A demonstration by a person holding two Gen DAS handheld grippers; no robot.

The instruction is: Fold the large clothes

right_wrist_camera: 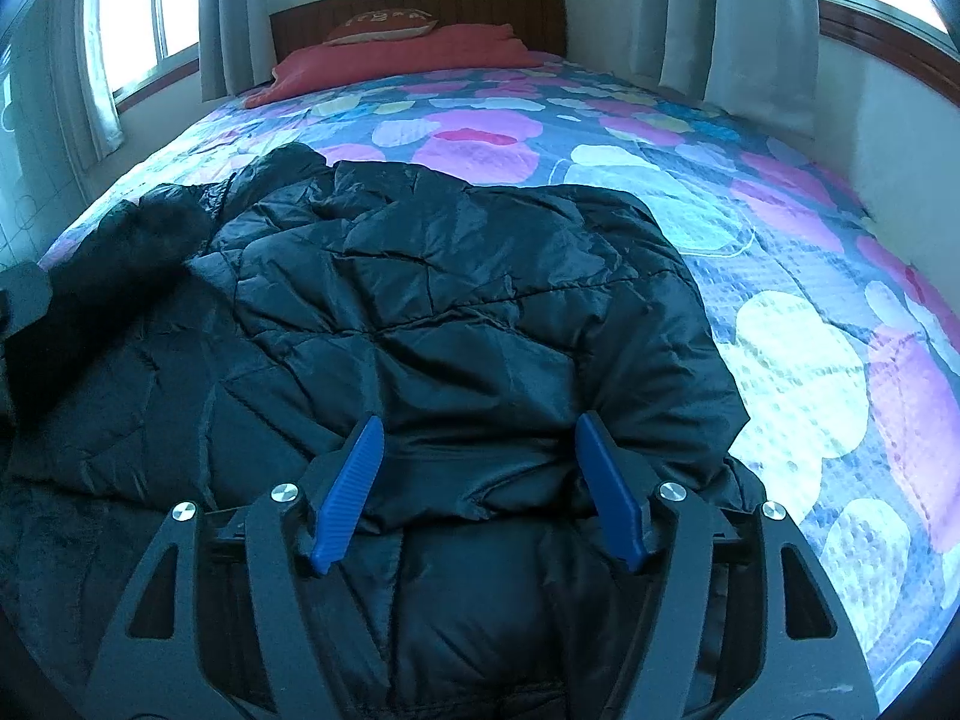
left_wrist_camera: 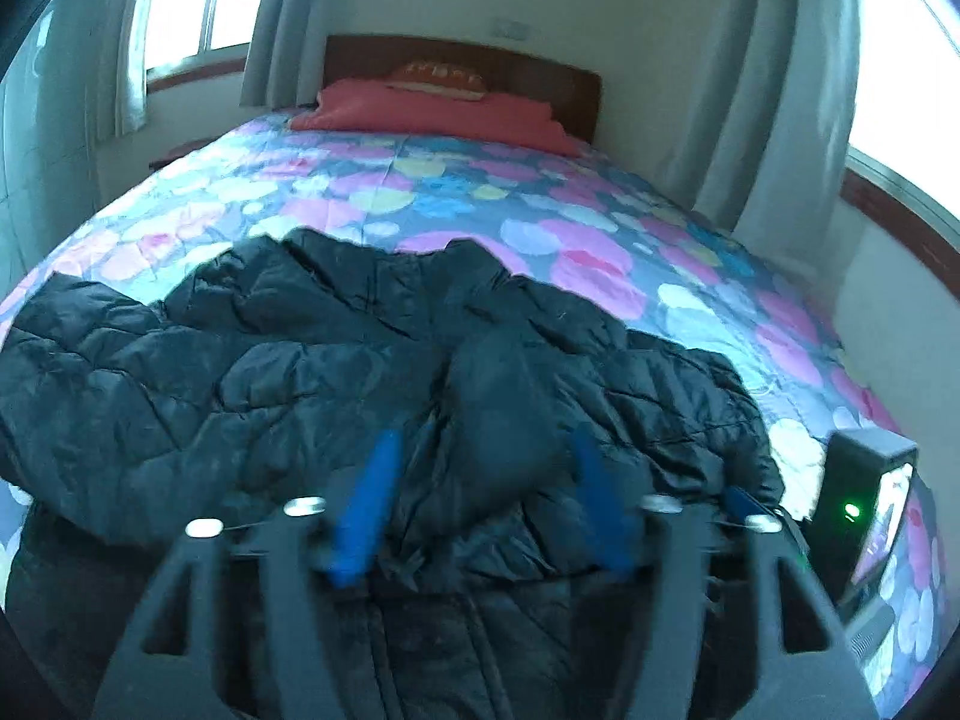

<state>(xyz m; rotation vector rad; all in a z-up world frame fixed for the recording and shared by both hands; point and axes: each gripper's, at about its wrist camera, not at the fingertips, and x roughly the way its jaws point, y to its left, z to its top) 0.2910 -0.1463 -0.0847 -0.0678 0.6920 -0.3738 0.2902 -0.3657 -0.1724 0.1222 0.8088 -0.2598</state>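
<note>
On my left gripper (left_wrist_camera: pixel 483 450) I see blurred blue fingers (left_wrist_camera: pixel 366 516) on black, cut-out frames with round silver screws. My right gripper (right_wrist_camera: pixel 480 438) matches: ribbed blue pads (right_wrist_camera: pixel 351 489), dark linkages, four silver screw heads.

jacket (right_wrist_camera: pixel 456 300): black quilted cloth, slight sheen, creased | bedspread (right_wrist_camera: pixel 780 360): stitched quilted cloth, matt, floral print | pillow (right_wrist_camera: pixel 408 51): red cloth, matt | headboard (right_wrist_camera: pixel 480 3): dark wood, grooved | curtains (left_wrist_camera: pixel 774 90): pale cloth | right claw (right_wrist_camera: pixel 480 483) pads (right_wrist_camera: pixel 351 492): blue ribbed plastic; frame matt black, shiny metal bolts
</note>
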